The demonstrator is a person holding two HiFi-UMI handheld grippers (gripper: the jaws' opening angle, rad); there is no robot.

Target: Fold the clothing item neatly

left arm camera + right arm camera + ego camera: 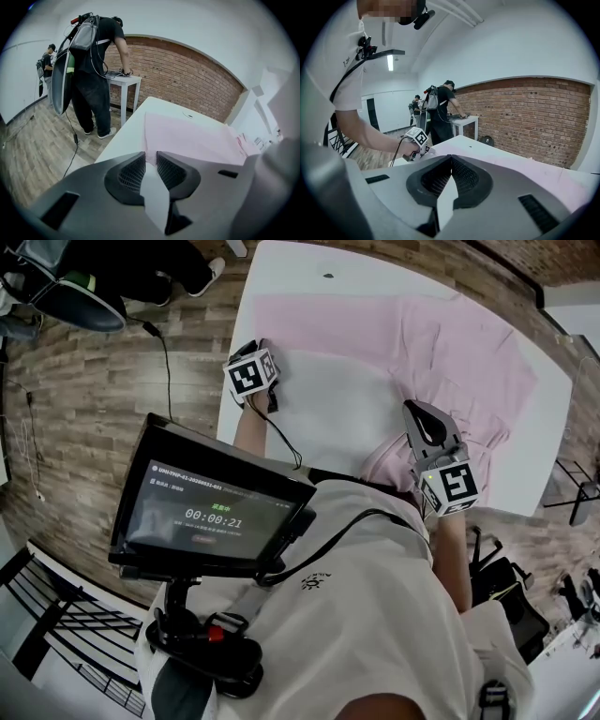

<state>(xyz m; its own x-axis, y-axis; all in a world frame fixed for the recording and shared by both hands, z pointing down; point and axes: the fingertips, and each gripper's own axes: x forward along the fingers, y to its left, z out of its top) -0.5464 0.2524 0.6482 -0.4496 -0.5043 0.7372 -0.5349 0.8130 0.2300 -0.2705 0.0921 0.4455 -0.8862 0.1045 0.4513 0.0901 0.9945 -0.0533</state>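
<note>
A pale pink garment (450,352) lies spread over the far and right parts of the white table (328,418). My left gripper (258,367) rests at the table's left side, by the garment's near left corner. In the left gripper view its jaws (150,159) stand a narrow gap apart, and the garment's edge (197,140) runs up to that gap. My right gripper (424,418) hovers over the bunched near right part of the cloth. Its tips (450,159) meet, and no cloth shows between them. The garment (562,183) lies below it, to the right.
A monitor (211,512) hangs from the chest rig at lower left. A person with a backpack (93,70) bends over a small white table (124,79) by the brick wall. A small dark disc (328,276) lies on the table's far end. A cable (167,362) crosses the wooden floor.
</note>
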